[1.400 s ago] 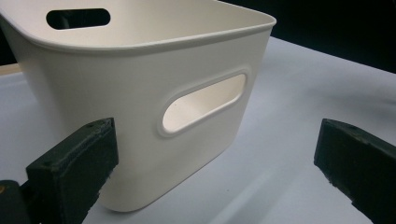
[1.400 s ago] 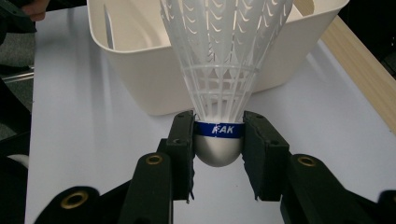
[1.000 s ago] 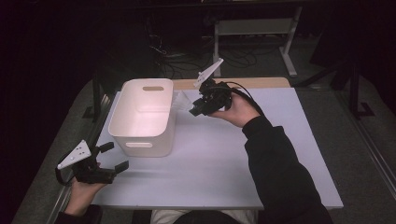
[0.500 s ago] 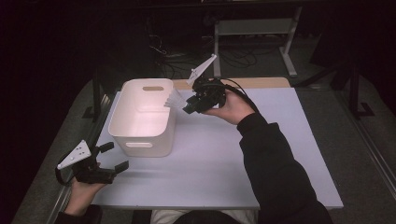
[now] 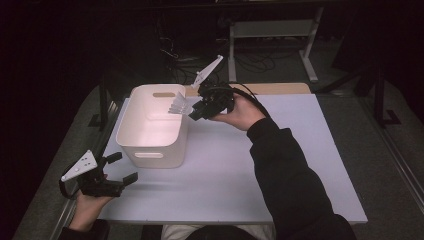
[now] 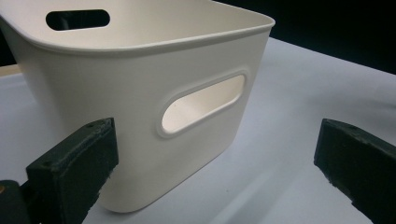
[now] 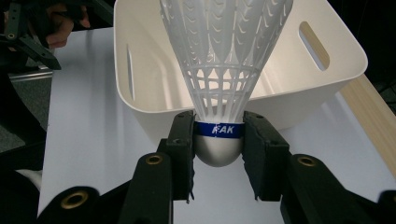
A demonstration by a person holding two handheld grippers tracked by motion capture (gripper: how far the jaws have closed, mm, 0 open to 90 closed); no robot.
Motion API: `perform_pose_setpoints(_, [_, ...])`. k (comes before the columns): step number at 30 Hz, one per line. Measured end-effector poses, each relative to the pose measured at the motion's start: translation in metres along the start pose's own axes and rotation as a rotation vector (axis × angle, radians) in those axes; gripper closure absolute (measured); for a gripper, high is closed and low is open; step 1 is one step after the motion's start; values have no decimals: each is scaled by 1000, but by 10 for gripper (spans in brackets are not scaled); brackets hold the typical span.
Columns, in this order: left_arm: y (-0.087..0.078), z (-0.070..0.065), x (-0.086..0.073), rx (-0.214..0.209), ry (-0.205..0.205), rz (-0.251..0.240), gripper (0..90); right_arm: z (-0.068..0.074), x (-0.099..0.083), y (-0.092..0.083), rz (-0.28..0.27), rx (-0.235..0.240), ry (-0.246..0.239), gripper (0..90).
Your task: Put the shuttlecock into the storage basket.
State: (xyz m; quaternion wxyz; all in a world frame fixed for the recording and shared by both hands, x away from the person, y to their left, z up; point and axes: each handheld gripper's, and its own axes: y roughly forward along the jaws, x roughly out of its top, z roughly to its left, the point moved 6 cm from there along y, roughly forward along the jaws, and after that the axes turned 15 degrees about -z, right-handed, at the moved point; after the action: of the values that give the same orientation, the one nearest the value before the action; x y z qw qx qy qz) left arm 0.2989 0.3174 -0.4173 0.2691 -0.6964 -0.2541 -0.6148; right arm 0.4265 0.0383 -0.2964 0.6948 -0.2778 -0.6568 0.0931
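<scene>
A white plastic shuttlecock (image 7: 219, 65) with a blue band and a grey rounded head is clamped by its head between the jaws of my right gripper (image 7: 218, 140). In the high view the right gripper (image 5: 196, 112) holds the shuttlecock (image 5: 178, 105) over the right rim of the white bin (image 5: 145, 131), skirt pointing toward the bin. My left gripper (image 5: 121, 169) rests at the table's front left corner, jaws wide apart with nothing between them. Its own view faces the near wall of the bin (image 6: 140, 88) with its oval handle slot.
The bin stands on a white table top (image 5: 280, 165) with a wooden strip (image 5: 280, 88) along its far edge. A metal frame (image 5: 270, 30) and cables lie on the dark floor behind. The person's right sleeve (image 5: 285, 170) crosses the table.
The right gripper has carried the shuttlecock leftward and slightly up, from beside the bin to over its right rim. The left gripper has stayed where it was.
</scene>
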Motion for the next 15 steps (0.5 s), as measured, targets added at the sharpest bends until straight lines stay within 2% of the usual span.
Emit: perform_pose_setpoints(15, [0, 0, 0, -3, -2, -1, 0, 2, 17, 10, -10, 18, -16, 640])
